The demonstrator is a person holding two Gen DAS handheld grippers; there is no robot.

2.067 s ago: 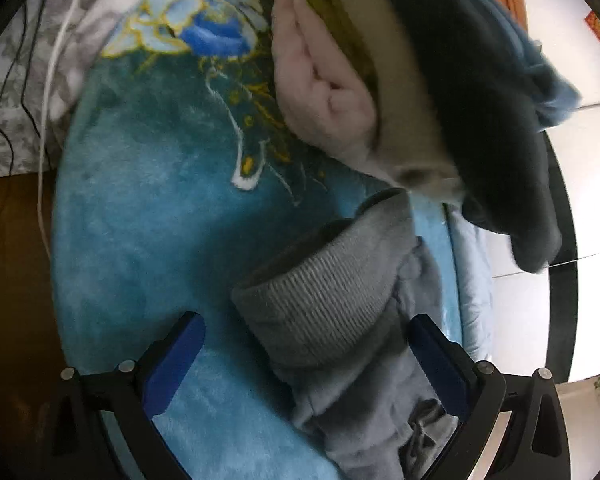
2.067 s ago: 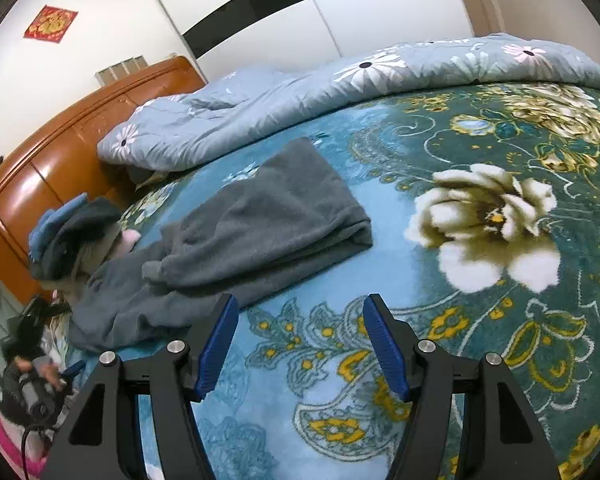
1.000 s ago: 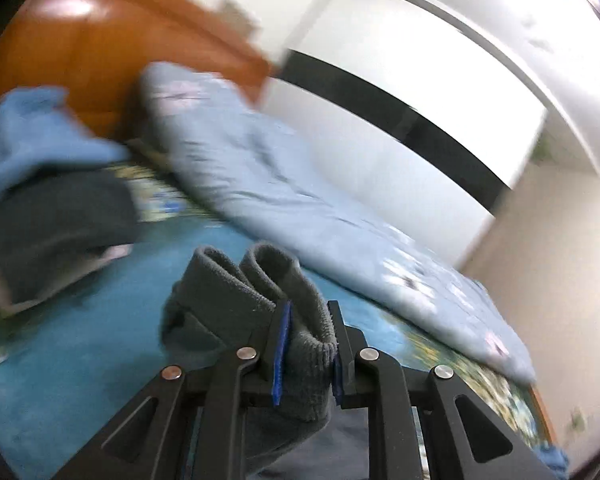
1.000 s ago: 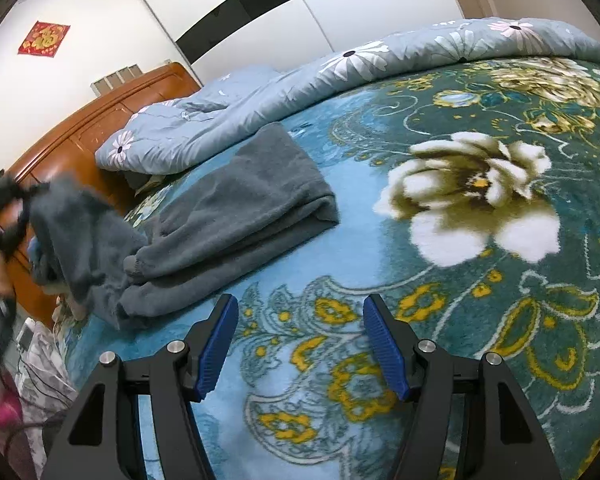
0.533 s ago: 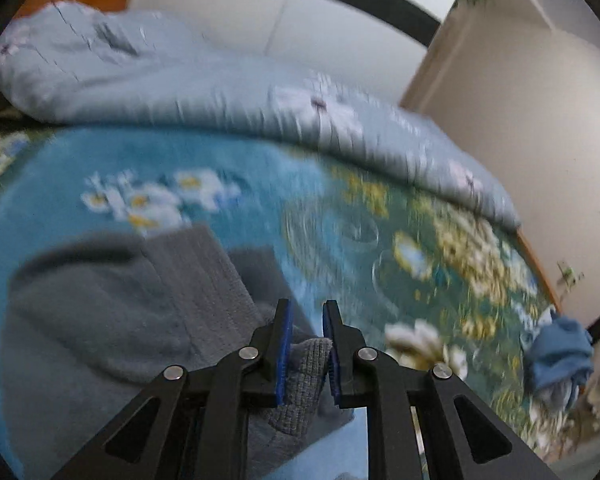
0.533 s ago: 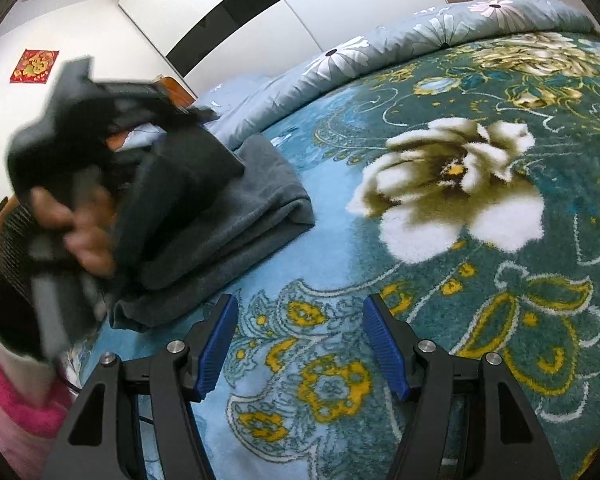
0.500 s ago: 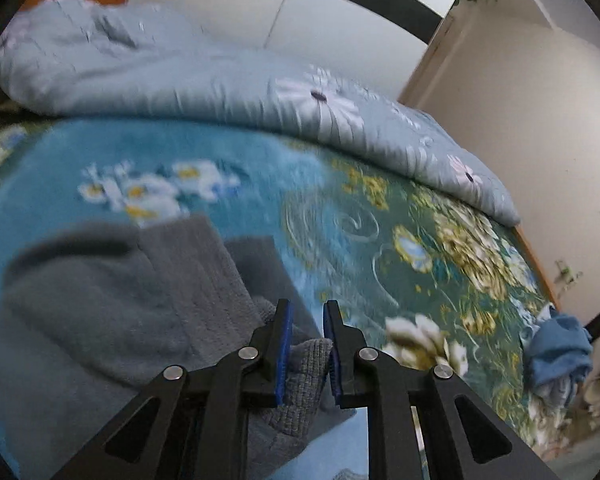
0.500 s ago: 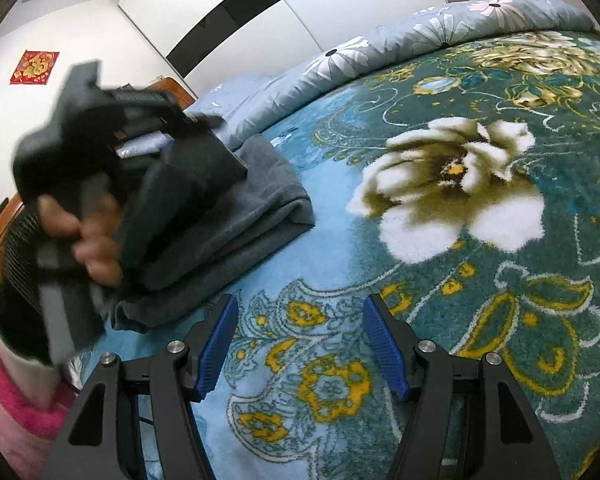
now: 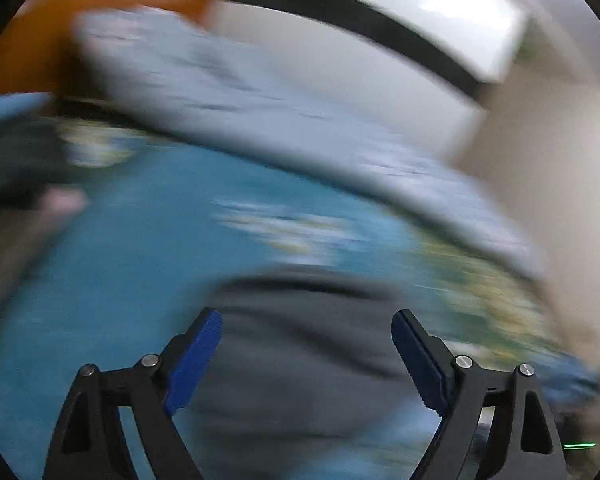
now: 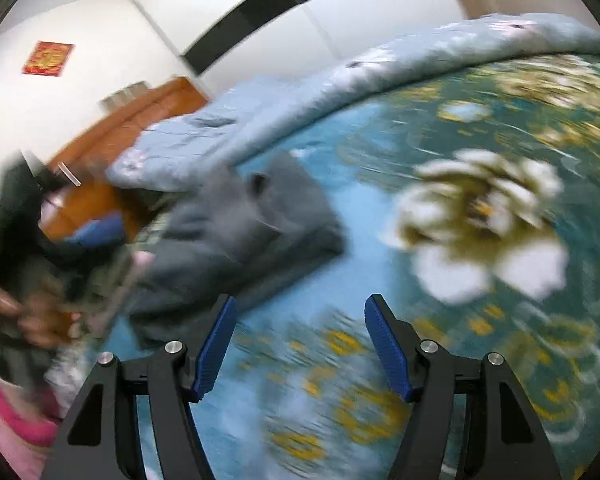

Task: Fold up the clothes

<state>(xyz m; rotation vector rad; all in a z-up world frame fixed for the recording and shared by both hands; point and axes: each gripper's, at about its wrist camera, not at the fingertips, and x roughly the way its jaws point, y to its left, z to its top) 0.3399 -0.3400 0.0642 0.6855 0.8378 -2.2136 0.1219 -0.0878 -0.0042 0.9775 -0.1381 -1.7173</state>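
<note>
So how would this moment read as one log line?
left jaws just opened, empty | folded grey fleece garment released on blue floral blanket | right jaws open, empty

Right tongs [image 10: 298, 346] gape over the teal floral bed blanket [image 10: 480, 300]; blurred, seemingly folded grey fleece garment [image 10: 256, 216] at ten o'clock.

Both grippers' fingers [image 9: 418, 364] [image 10: 386, 346] apart, empty.
</note>
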